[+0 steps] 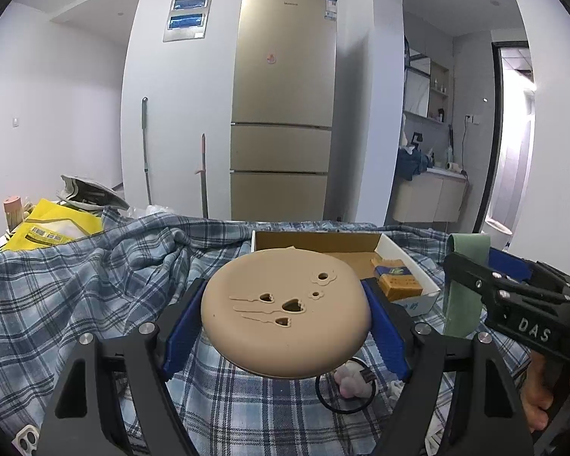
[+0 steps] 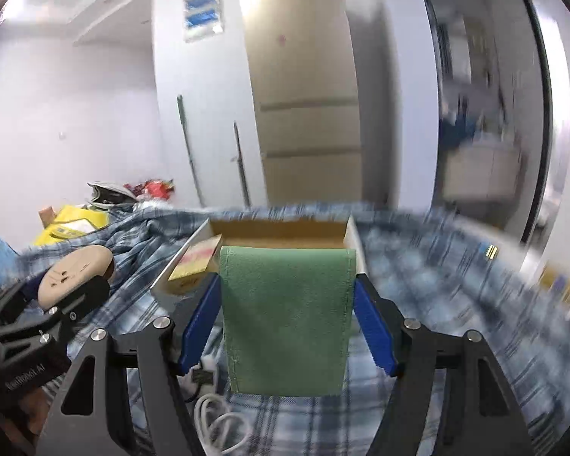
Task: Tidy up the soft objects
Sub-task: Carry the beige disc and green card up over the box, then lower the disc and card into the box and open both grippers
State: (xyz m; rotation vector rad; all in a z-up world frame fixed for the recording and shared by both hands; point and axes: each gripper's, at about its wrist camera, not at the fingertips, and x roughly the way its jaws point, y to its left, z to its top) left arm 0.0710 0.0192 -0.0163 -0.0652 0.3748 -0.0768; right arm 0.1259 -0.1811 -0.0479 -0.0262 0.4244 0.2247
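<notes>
My left gripper [image 1: 285, 315] is shut on a round tan soft pad [image 1: 281, 311] with small cut-out holes, held above the plaid cloth [image 1: 76, 296]. My right gripper [image 2: 287, 304] is shut on a folded green cloth [image 2: 285, 315] that hangs down between its blue fingers [image 2: 372, 332]. An open cardboard box [image 1: 323, 245] lies just beyond both grippers; in the right wrist view the box [image 2: 277, 233] is straight ahead. The right gripper with the green cloth shows at the right of the left wrist view [image 1: 463, 288]. The left gripper with the tan pad shows at the left of the right wrist view [image 2: 76, 269].
A yellow-orange packet [image 1: 397, 283] lies inside the box. A black hair tie with a pink-white fluffy piece [image 1: 351, 383] lies on the cloth under the pad. A white cable [image 2: 216, 418] lies near the right gripper. Yellow bags [image 1: 53, 224] sit at the far left. A fridge [image 1: 285, 102] stands behind.
</notes>
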